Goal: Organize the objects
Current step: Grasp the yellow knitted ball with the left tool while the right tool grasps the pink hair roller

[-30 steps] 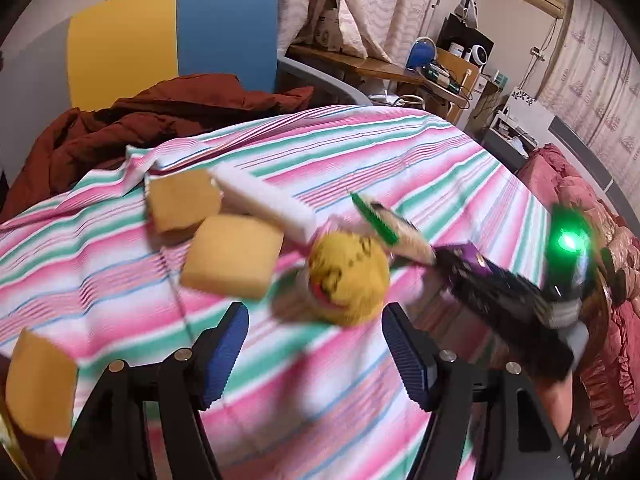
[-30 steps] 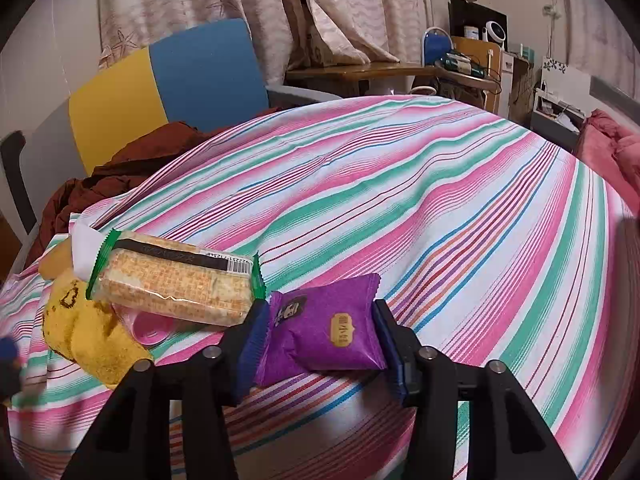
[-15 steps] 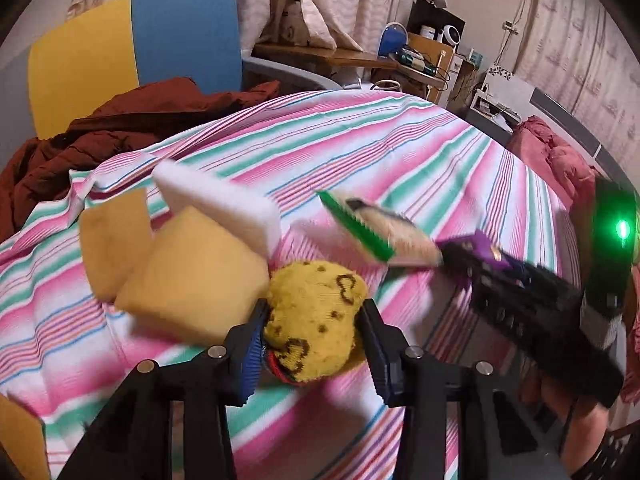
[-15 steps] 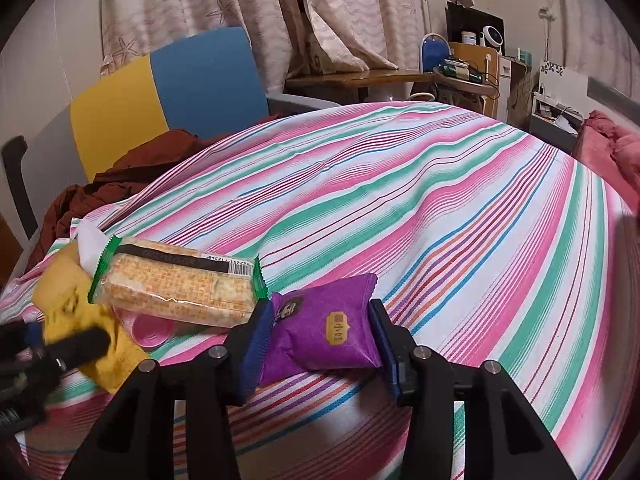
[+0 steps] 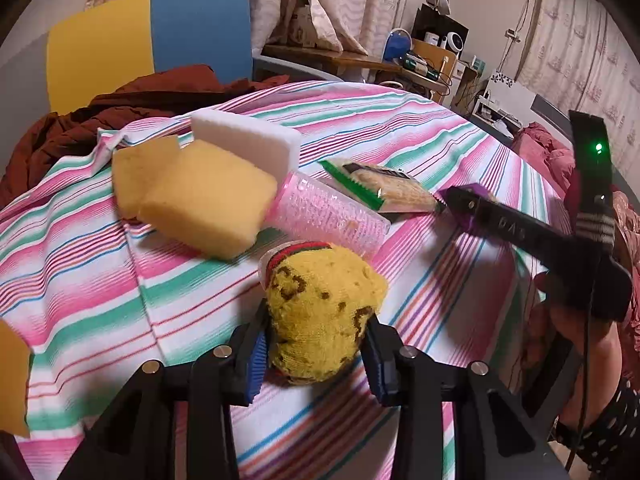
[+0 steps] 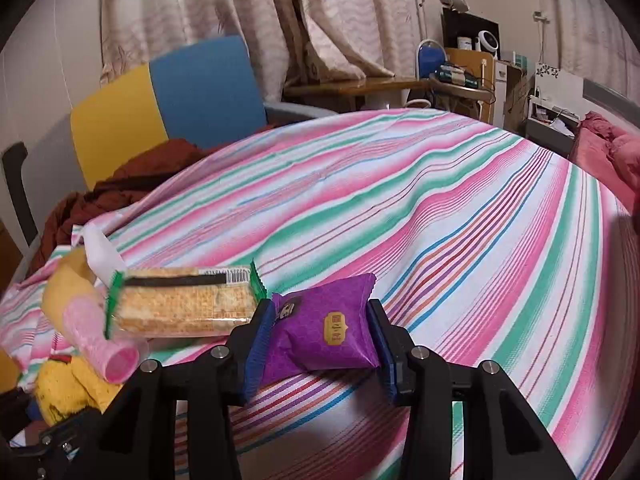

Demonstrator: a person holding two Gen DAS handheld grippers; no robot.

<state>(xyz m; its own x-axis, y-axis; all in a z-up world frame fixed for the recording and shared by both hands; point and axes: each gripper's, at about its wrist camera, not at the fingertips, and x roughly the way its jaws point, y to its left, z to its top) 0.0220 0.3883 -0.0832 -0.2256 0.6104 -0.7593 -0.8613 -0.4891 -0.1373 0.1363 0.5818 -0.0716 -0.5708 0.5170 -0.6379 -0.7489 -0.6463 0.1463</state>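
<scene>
My left gripper point(image 5: 316, 354) is shut on a yellow rolled sock point(image 5: 320, 308) with brown marks, held just above the striped tablecloth point(image 5: 100, 280). My right gripper point(image 6: 320, 344) is shut on a purple snack packet point(image 6: 328, 328) near the cloth. It shows in the left wrist view point(image 5: 464, 204) at the right. A green-edged cracker pack point(image 6: 180, 304) lies beside the purple packet, partly on a pink ribbed cup point(image 5: 324, 212) lying on its side. The sock also shows in the right wrist view point(image 6: 68, 388) at lower left.
Two yellow sponges point(image 5: 208, 200) and a white foam block point(image 5: 248, 140) lie left of the cup. Another yellow sponge point(image 5: 12, 380) sits at the left edge. A blue and yellow chair point(image 5: 148, 40) with a brown garment point(image 5: 120, 108) stands behind the table.
My left gripper closed on the yellow sock and pulled it back from the pink cup. My right gripper stayed shut on the purple packet, almost still.
</scene>
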